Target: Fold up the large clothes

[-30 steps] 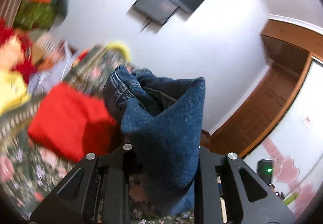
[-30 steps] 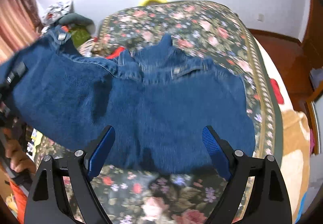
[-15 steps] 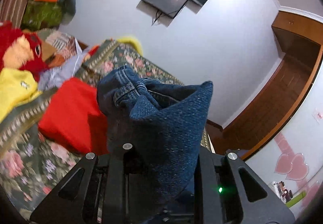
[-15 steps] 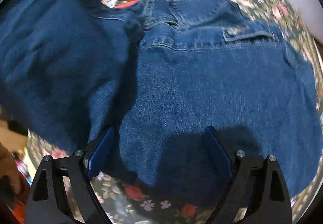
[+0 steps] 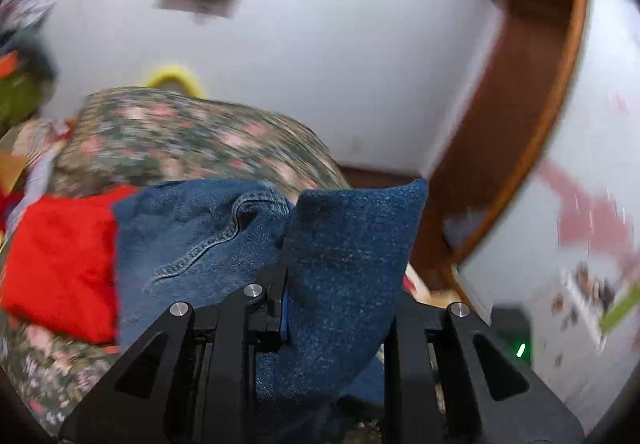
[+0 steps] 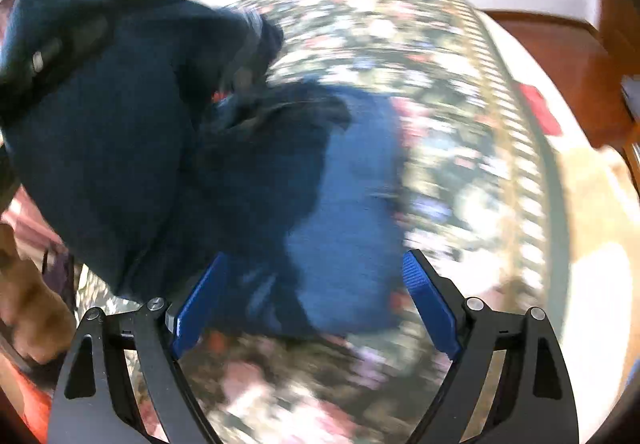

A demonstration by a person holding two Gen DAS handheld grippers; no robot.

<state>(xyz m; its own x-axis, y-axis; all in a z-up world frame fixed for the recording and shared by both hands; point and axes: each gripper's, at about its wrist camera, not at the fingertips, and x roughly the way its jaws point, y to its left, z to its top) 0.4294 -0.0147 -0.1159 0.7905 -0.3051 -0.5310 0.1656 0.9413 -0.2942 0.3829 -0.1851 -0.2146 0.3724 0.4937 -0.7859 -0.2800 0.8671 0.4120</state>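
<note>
Blue denim jeans (image 6: 344, 204) lie on the floral bedspread (image 6: 460, 104), one part lifted and hanging at the left of the right wrist view (image 6: 104, 132). My left gripper (image 5: 336, 284) is shut on a fold of the jeans (image 5: 344, 260), which bunch up in front of it. My right gripper (image 6: 316, 296) is open and empty, its blue pads (image 6: 430, 308) just above the near edge of the jeans. Both views are blurred by motion.
A folded red garment (image 5: 60, 260) lies left of the jeans on the bed. Clothes pile at the far left (image 5: 20, 92). A wooden door frame (image 5: 532, 148) and white wall stand to the right. The bed's right edge (image 6: 556, 180) borders a wooden floor.
My left gripper has swung right and down with the jeans fold, carrying it over the rest of the jeans. My right gripper has pulled back; it stays open.
</note>
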